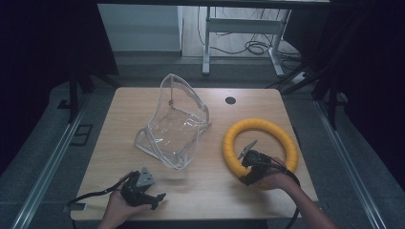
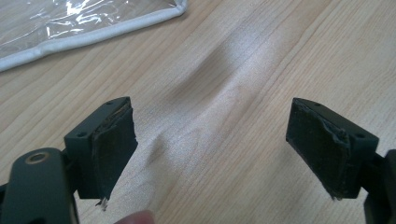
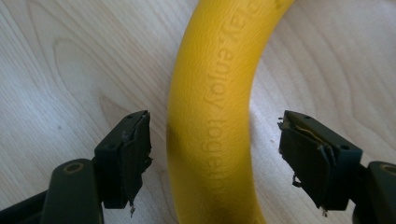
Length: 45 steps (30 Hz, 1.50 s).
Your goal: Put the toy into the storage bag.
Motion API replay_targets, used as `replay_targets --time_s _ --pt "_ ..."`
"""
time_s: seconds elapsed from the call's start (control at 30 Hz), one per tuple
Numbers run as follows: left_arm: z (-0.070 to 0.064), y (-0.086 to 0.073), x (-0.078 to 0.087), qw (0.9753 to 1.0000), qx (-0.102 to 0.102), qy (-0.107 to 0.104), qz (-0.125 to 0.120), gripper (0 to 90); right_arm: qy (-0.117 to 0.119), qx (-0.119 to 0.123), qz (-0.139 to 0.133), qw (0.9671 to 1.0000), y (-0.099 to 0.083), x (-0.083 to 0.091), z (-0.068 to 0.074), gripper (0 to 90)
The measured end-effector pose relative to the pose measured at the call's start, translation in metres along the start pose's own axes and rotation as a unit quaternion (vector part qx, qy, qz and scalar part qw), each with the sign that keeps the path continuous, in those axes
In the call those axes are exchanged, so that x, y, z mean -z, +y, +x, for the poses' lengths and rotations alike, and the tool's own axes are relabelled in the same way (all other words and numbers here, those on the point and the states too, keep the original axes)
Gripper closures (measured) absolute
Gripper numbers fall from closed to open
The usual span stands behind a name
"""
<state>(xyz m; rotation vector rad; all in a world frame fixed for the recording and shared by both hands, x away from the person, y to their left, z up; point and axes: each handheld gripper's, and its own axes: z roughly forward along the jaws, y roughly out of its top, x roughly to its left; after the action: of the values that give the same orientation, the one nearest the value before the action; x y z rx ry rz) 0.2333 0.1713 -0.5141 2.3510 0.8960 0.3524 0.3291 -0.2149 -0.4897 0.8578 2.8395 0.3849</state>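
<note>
Right gripper view showed right tongs (image 3: pixel 215 158) apart, straddling the yellow ring (image 3: pixel 219 116) on the bench (image 3: pixel 70 70). Left tongs (image 2: pixel 212 149) stood apart over bare bench, near the clear bag (image 2: pixel 70 23).

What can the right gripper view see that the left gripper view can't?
The right gripper view has the yellow ring running between its open jaws, with raised letters along the ring. The left gripper view has a corner of the clear plastic bag with its white edging, far ahead of its open jaws, which have nothing between them. Both views look down on the same wooden table past two black jaws with worn pads.
</note>
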Motion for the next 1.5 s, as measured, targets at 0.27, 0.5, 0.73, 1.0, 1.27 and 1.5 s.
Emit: replay_targets --time_s 0.27,0.5,0.73,1.0,1.27,1.5 --pt "0.000 0.000 0.002 1.0000 0.000 0.002 -0.001 15.8 0.009 0.020 0.033 0.9992 0.002 -0.012 -0.001 30.4" --pt "0.000 0.000 0.000 1.0000 0.000 0.001 0.001 15.8 0.017 0.023 0.037 0.9989 0.003 -0.014 -0.002 38.8" --pt "0.000 0.000 0.000 1.0000 -0.002 0.002 0.001 15.7 0.034 0.018 0.039 0.9985 0.004 -0.013 -0.005 49.4" --pt "0.000 0.000 0.000 1.0000 -0.003 0.003 0.001 15.7 0.027 0.028 0.046 0.9982 0.006 -0.012 -0.002 50.3" --pt "0.000 0.000 0.001 1.0000 -0.003 0.004 0.000 15.8 0.030 0.028 0.028 0.9988 0.006 0.003 -0.006 50.5" --pt "0.000 0.000 0.001 1.0000 -0.003 0.004 -0.001 15.8 0.032 0.026 0.015 0.9991 0.007 0.014 -0.005 50.7"
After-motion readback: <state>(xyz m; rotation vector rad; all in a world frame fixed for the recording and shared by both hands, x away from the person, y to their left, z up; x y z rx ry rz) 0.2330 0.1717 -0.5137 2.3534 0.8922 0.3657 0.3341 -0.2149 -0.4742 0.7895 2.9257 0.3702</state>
